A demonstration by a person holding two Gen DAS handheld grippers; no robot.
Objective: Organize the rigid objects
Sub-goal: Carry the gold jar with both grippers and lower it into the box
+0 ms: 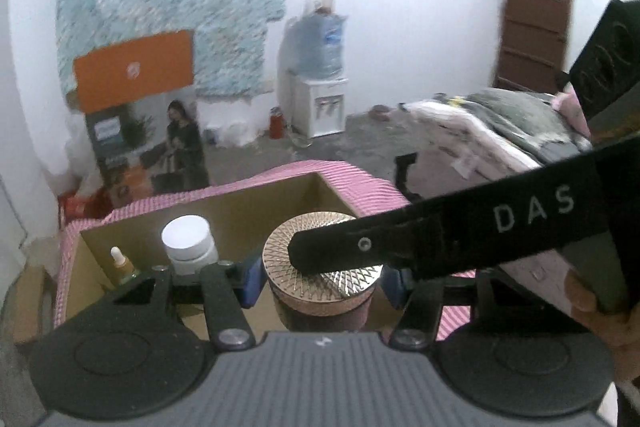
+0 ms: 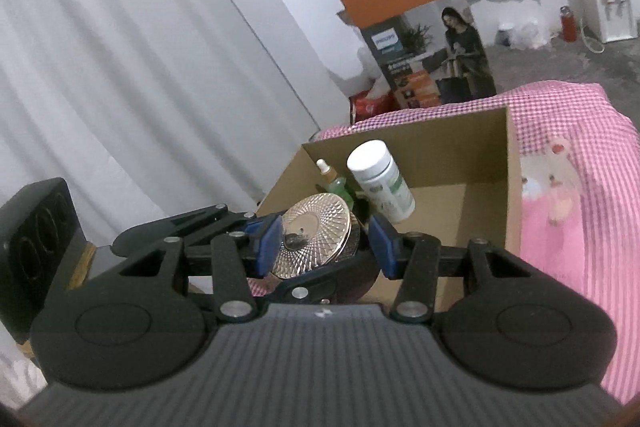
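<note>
My left tongs point(image 1: 320, 279) are clamped on the dark jar point(image 1: 320, 303) with its gold lid, held over the cardboard box point(image 2: 472, 143). In the box: a white bottle point(image 2: 380, 183) and a small dropper bottle point(image 2: 332, 179). My right tongs point(image 2: 324, 247), can't tell if they're gripping.

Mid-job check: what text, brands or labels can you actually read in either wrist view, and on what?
"DAS": black strap crossing the left view.
"PHILIPS": tall printed carton by the wall; its smaller print is too blurred.
White bottle in the cardboard box: green label print unreadable.
Water jug label: blurred.
</note>
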